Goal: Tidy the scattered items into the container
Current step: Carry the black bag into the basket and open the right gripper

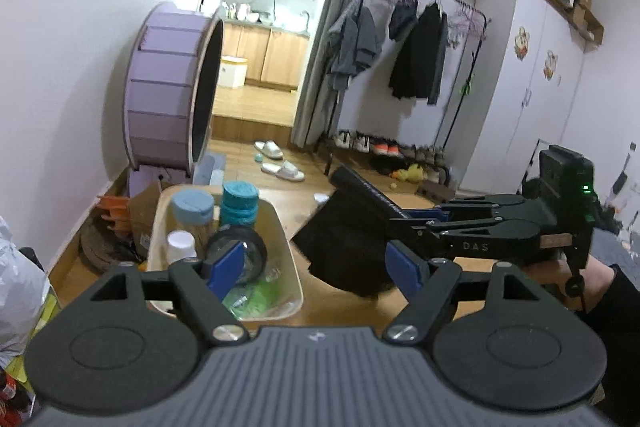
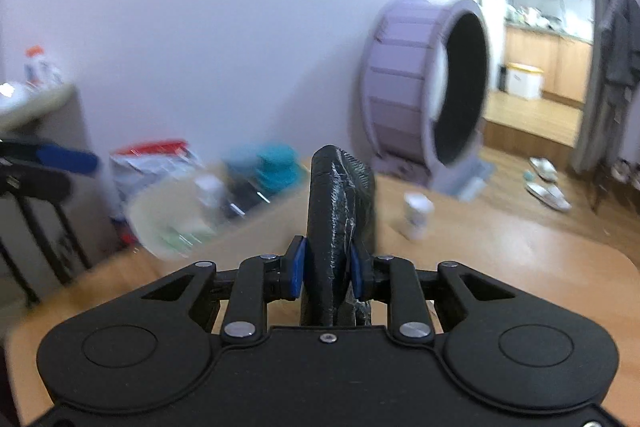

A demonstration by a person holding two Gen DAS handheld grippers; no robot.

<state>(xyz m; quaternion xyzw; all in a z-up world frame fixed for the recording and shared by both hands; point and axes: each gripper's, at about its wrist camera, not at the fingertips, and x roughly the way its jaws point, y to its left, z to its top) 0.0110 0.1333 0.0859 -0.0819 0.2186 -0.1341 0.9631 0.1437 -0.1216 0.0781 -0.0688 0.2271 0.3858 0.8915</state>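
- Clearly, the right gripper (image 2: 327, 269) is pinching a flat black packet (image 2: 338, 223), its blue pads pressed against both faces, with the packet standing on edge between them.
- From the left wrist view, the same black packet (image 1: 346, 243) hangs in the air above the wooden table (image 1: 344, 307), just to the right of the container (image 1: 294, 269) and not yet over it.
- Behind that packet a person's hand (image 1: 568, 275) grips the handle of the right gripper (image 1: 414, 217).
- Meanwhile the left gripper (image 1: 316, 269) is spread wide with nothing between its blue pads; one pad sits in front of the container, the other in front of the packet.
- The cream container sits on the table's far left part and already holds several things: a jar with a light-blue lid (image 1: 193, 209), a teal stack of round pieces (image 1: 239, 203), a small white-capped bottle (image 1: 182, 247), a dark round item (image 1: 240, 251) and something green (possibly a wrapper) (image 1: 256, 297) at the bottom.
- One small white bottle (image 2: 416, 217) stands alone on the table to the right of the packet, well apart from the container (image 2: 160, 223); the right wrist view is blurred, so its label cannot be read.
- A purple wheel (image 1: 172, 87) stands against the wall behind the table.
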